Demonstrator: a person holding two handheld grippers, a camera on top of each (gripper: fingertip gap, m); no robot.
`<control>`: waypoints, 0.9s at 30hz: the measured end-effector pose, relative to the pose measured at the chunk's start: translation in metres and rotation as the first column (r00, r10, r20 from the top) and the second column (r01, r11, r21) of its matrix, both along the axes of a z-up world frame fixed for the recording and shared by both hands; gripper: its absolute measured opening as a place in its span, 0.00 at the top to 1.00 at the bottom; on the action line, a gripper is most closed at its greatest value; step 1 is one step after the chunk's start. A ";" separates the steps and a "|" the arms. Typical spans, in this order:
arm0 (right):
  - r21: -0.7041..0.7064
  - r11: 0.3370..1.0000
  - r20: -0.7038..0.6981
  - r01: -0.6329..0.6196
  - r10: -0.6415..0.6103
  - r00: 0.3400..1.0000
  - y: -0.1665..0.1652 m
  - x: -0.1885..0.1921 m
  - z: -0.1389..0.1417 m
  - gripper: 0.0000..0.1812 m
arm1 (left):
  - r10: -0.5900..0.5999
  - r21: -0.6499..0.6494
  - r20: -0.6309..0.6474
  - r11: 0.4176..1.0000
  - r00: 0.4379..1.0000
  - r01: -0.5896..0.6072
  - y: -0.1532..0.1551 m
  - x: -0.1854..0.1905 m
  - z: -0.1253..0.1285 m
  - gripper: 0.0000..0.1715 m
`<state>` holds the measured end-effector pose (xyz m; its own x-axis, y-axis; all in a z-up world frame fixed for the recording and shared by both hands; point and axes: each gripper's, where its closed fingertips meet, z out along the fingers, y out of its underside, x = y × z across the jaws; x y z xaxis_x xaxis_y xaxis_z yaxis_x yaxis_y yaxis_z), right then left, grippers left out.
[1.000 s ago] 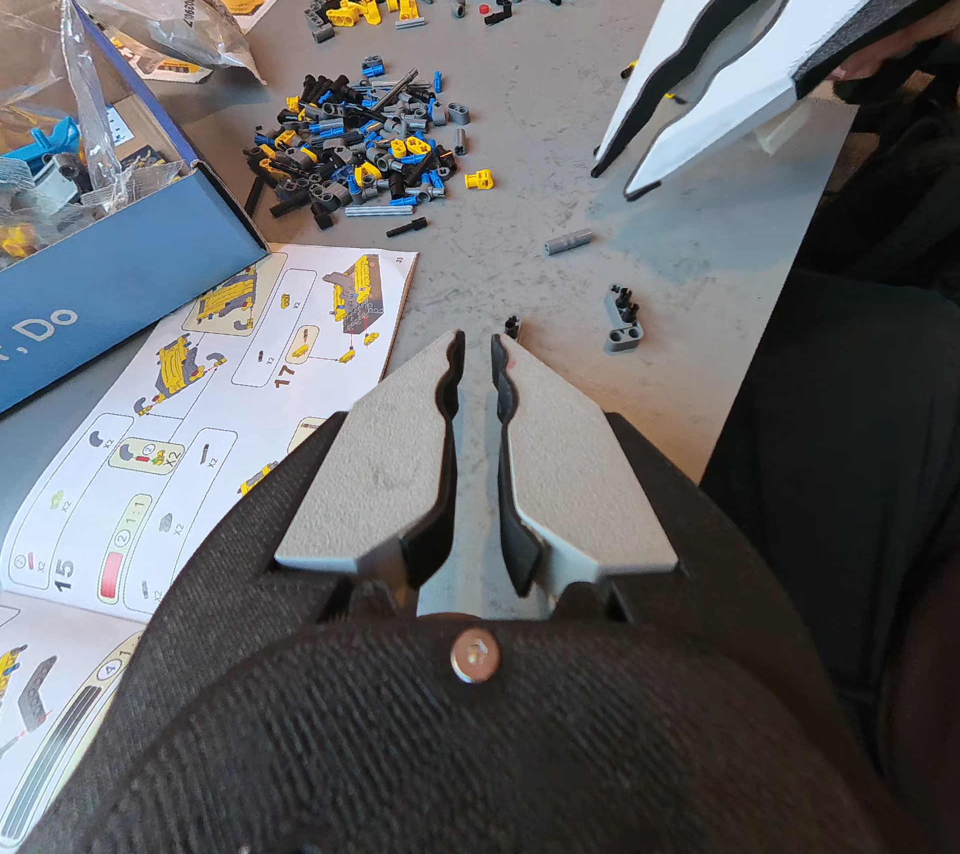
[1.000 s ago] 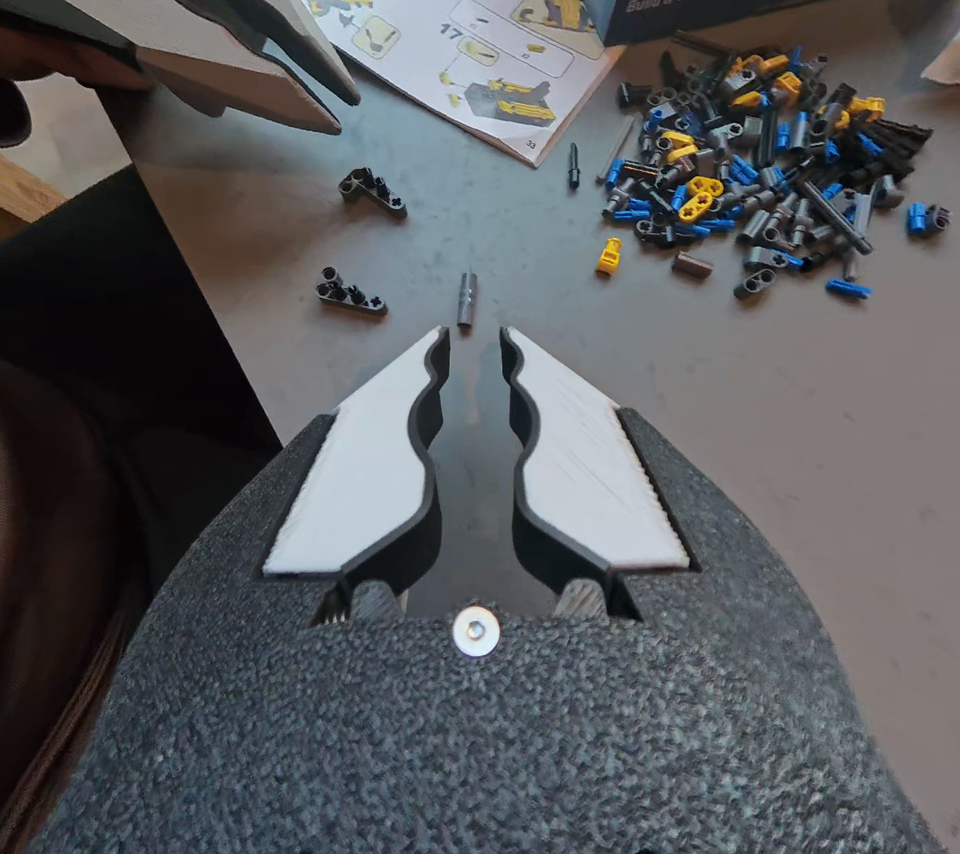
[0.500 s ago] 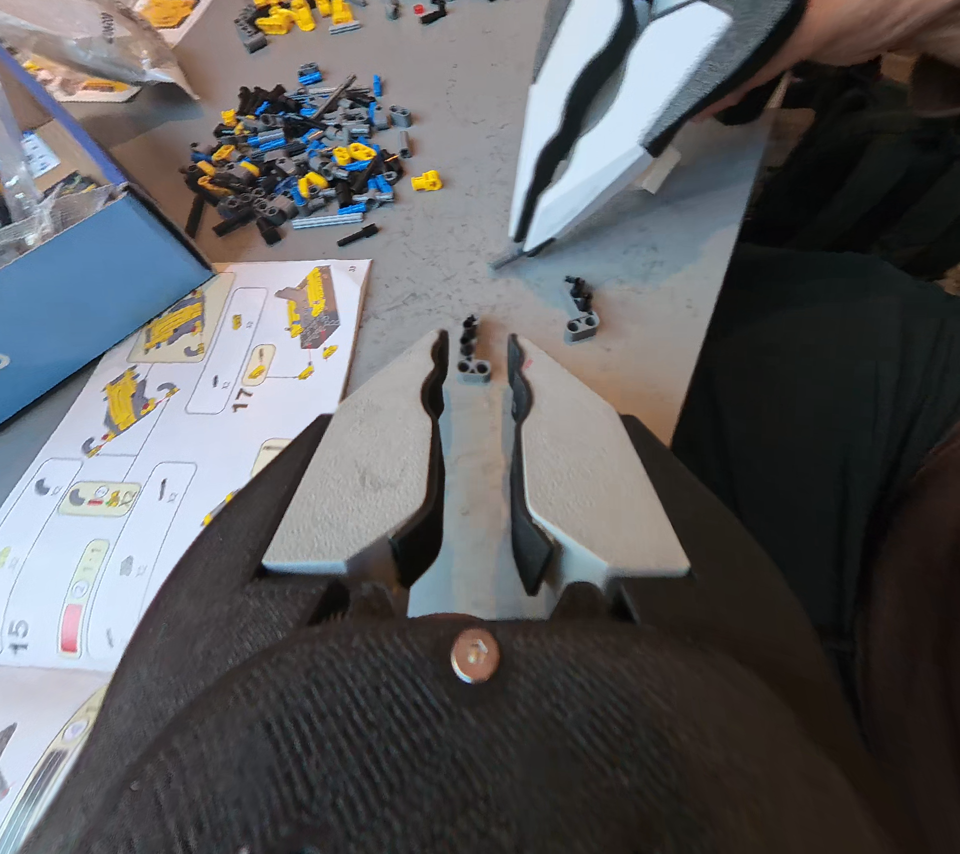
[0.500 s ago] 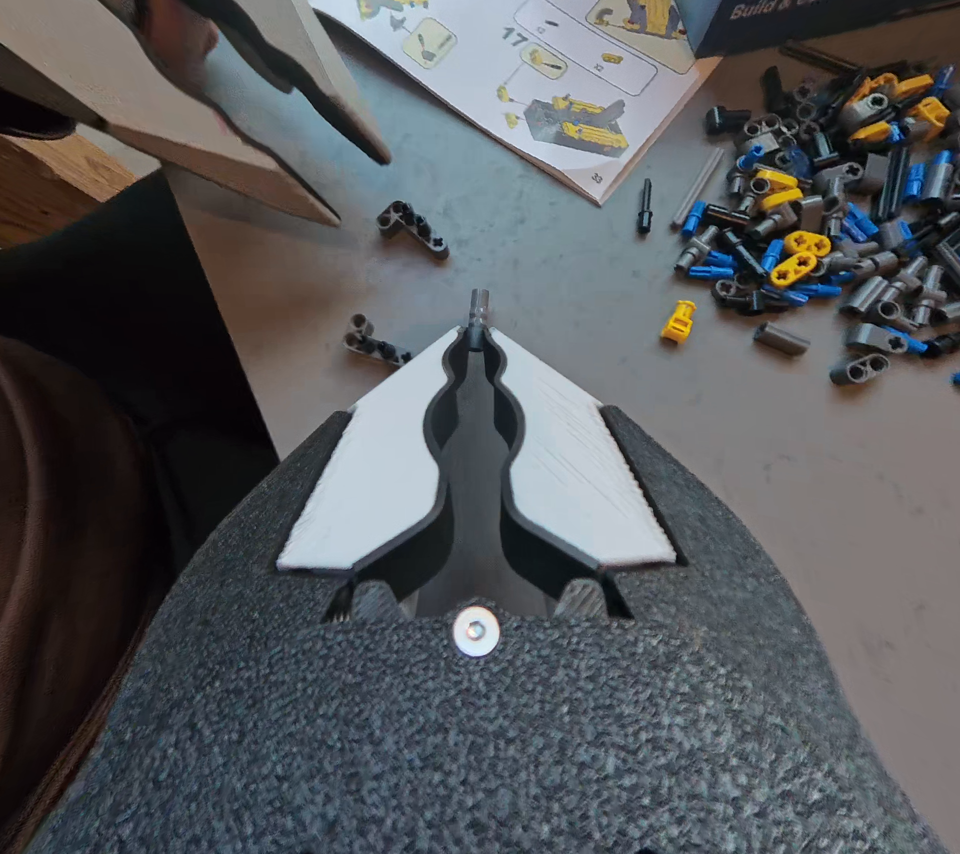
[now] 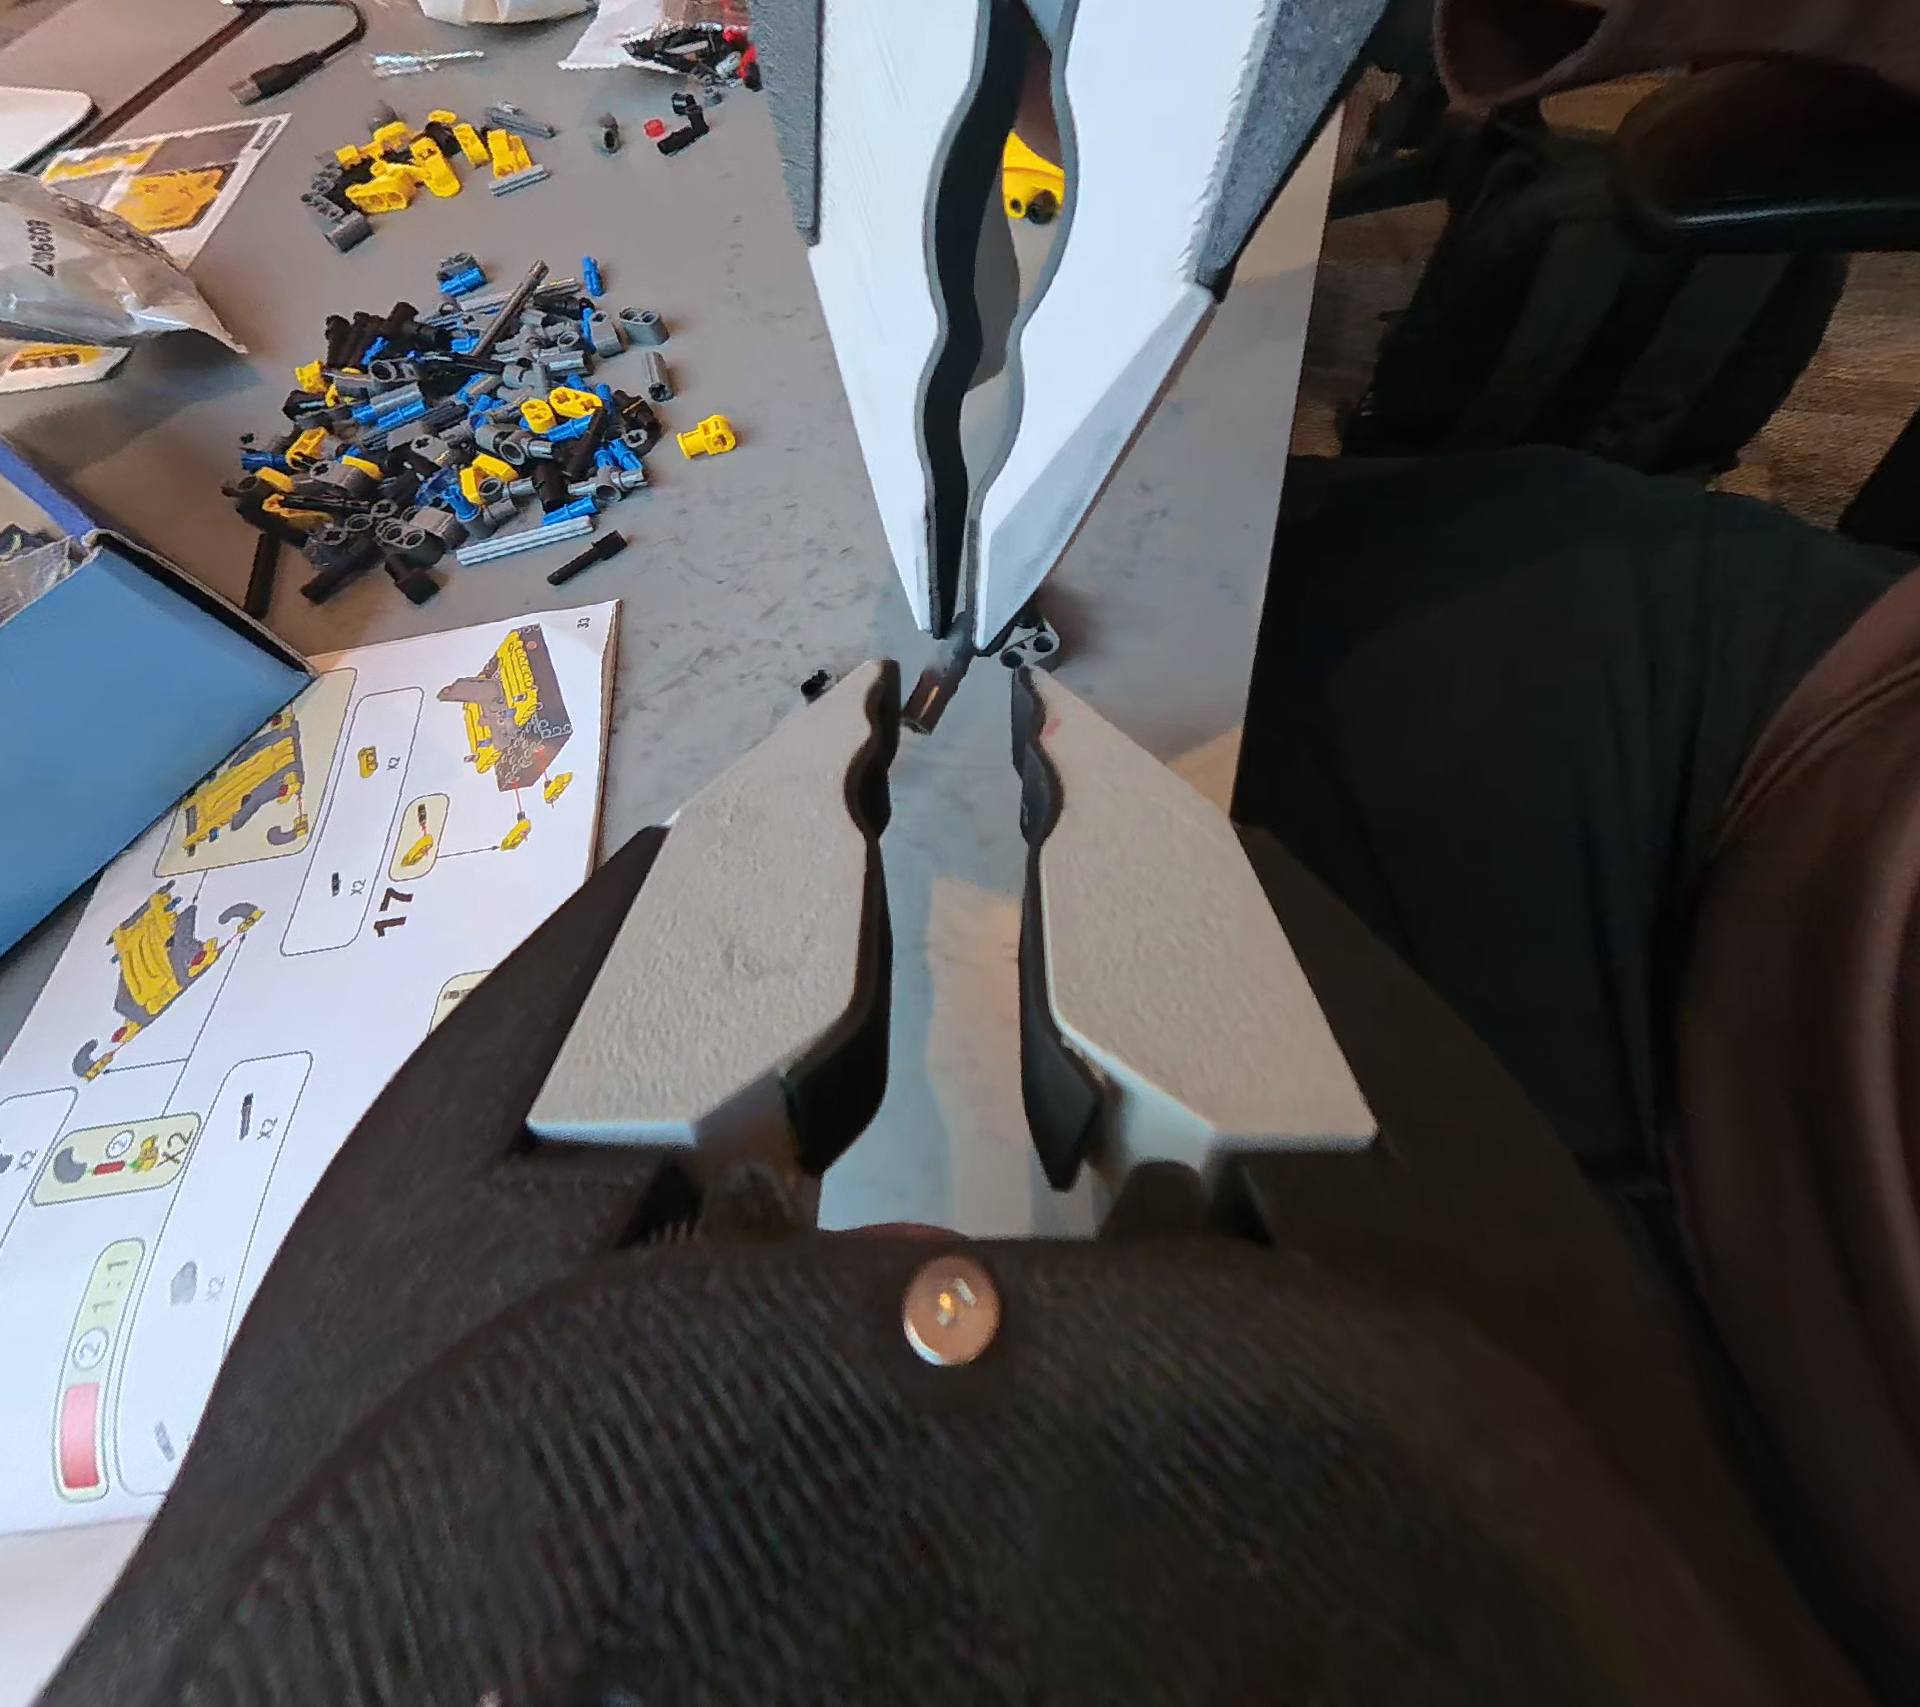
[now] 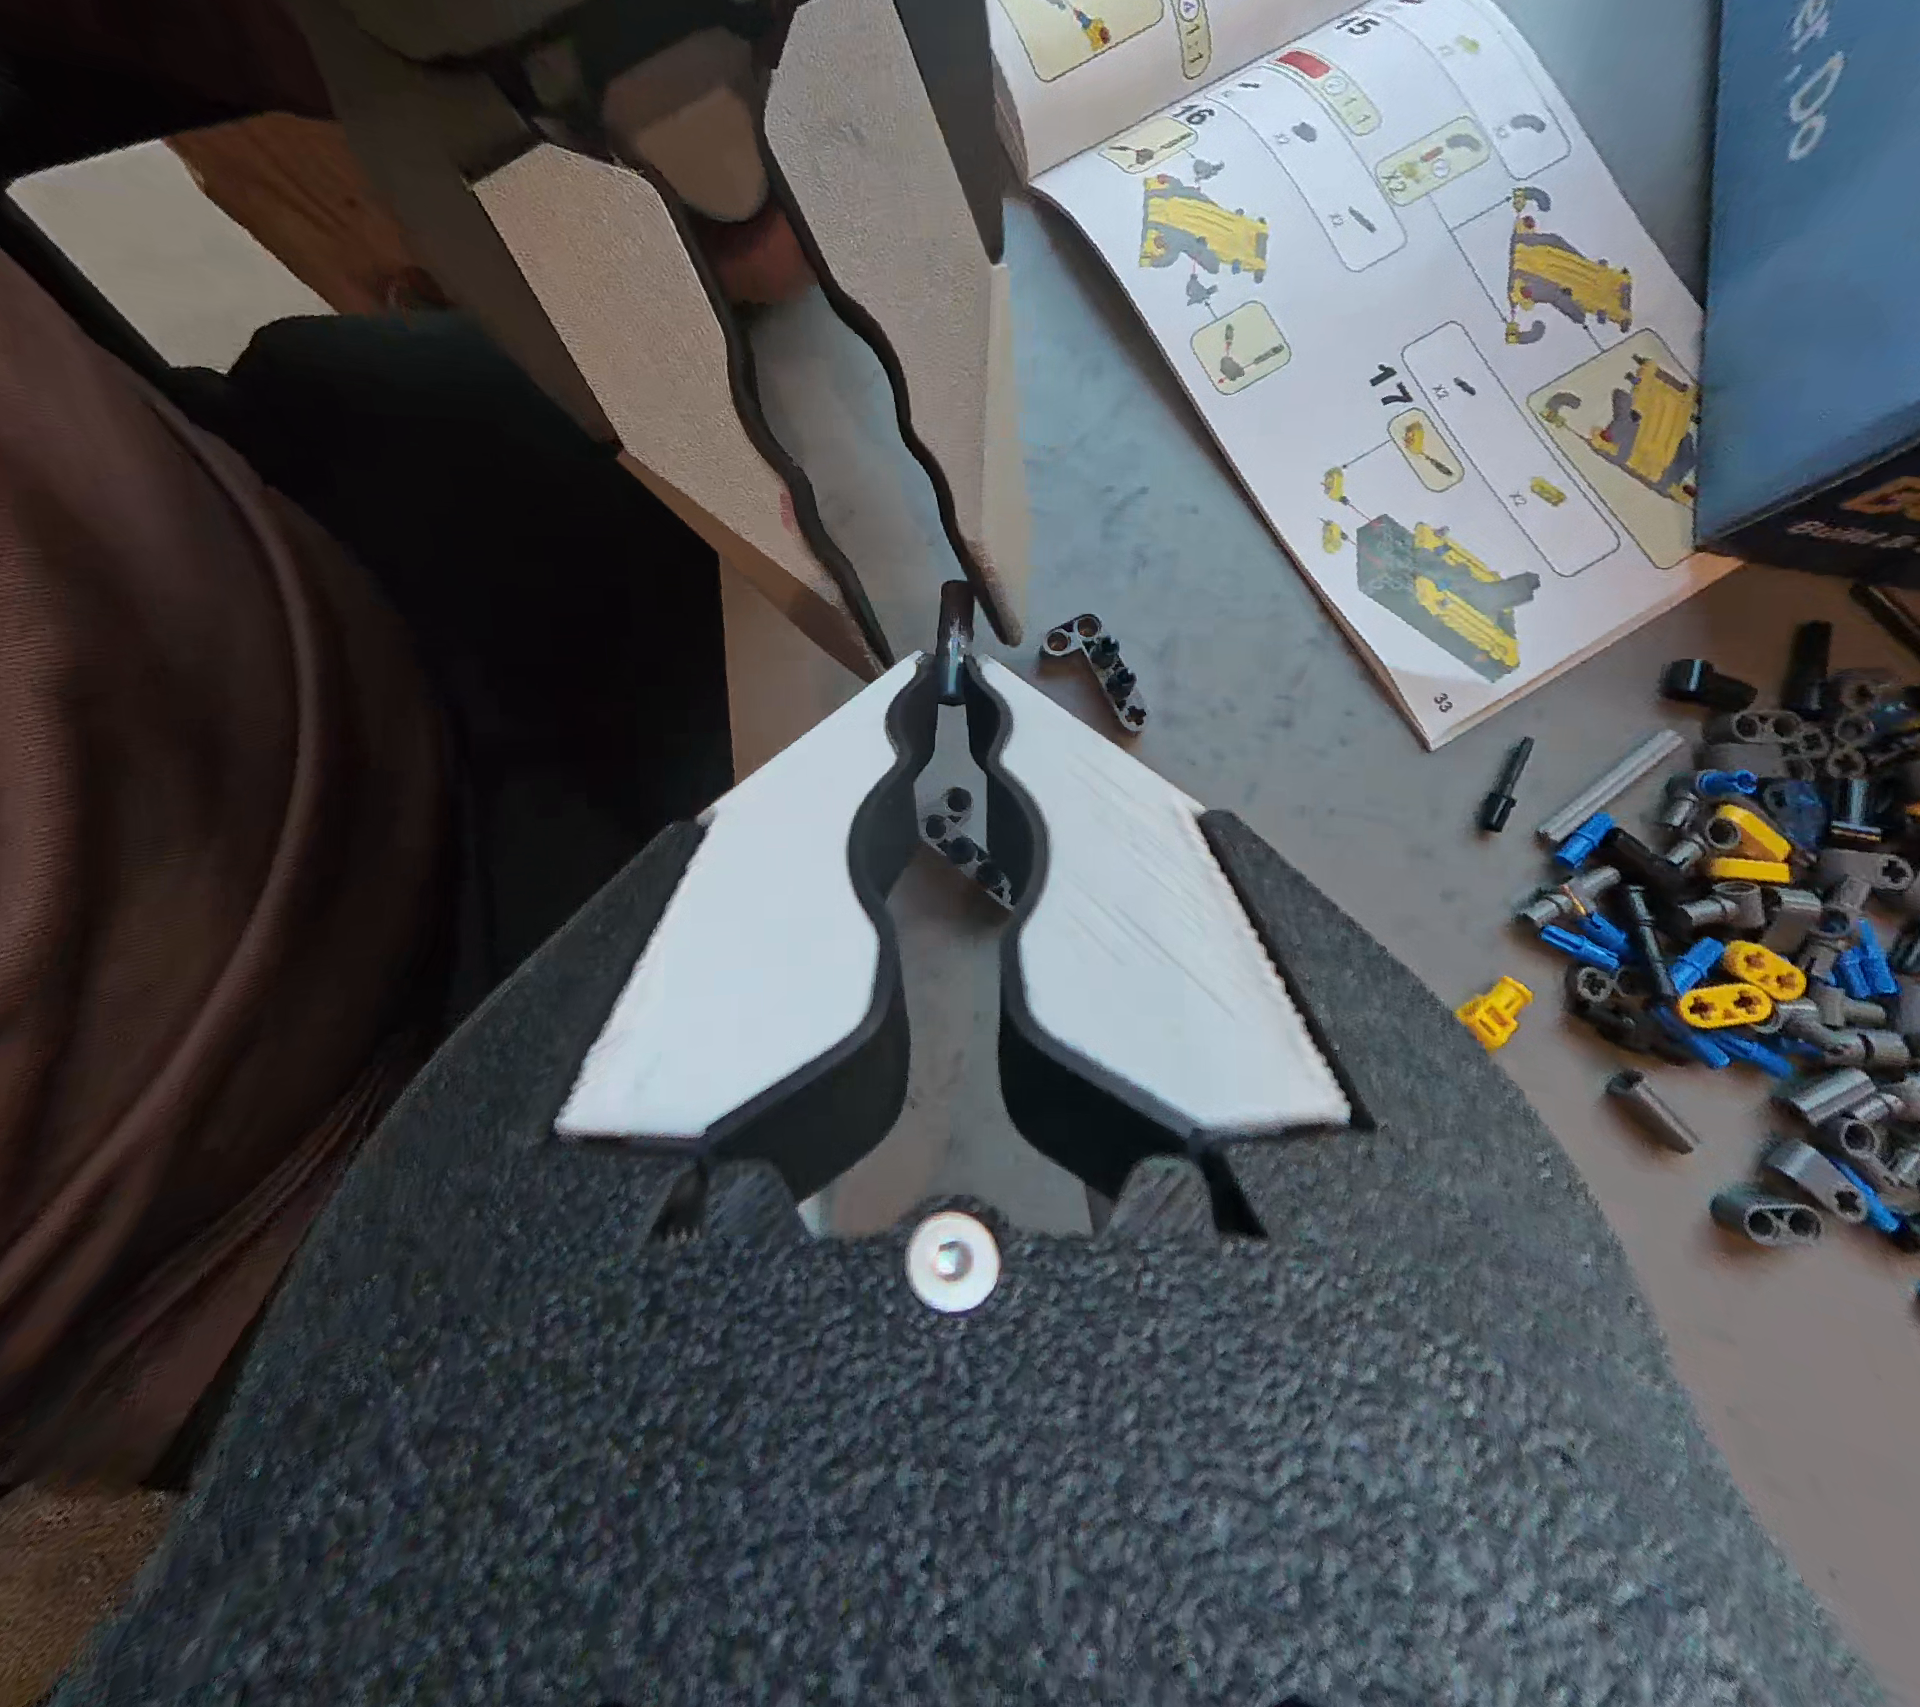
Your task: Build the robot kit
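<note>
The right gripper (image 6: pixel 951 665), at frame centre, is clenched on a small grey pin (image 6: pixel 951 618) whose far end juts past its tips. The left gripper (image 5: pixel 945 691) stands released, its tips flanking that pin (image 5: pixel 928 693). Through the right gripper's gap an angled grey beam (image 6: pixel 966 842) shows only in part on the grey table (image 6: pixel 1195 878); a second beam (image 6: pixel 1101 665) lies right of the tips.

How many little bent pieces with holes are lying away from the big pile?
2. One bent piece lies right of the right gripper tips, which pinch a dark pin; the other shows through that gripper's gap. The pile may hide more.
</note>
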<state>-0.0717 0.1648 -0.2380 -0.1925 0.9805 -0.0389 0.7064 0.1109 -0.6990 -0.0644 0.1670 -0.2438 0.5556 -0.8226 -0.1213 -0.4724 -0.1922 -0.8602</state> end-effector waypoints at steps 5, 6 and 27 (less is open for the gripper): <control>-0.002 1.000 0.010 -0.024 0.024 1.000 -0.002 0.002 0.002 0.98 | -0.006 0.021 -0.020 1.000 1.000 0.006 -0.001 0.001 -0.001 0.97; -0.003 1.000 0.007 -0.023 0.023 1.000 -0.002 0.002 0.002 0.98 | -0.009 0.022 -0.021 1.000 1.000 0.009 -0.002 0.001 -0.001 0.97; 0.106 0.982 0.030 0.154 -0.158 0.987 0.010 0.036 -0.021 0.83 | 0.040 -0.135 -0.164 0.989 0.986 -0.062 -0.010 -0.028 -0.032 0.98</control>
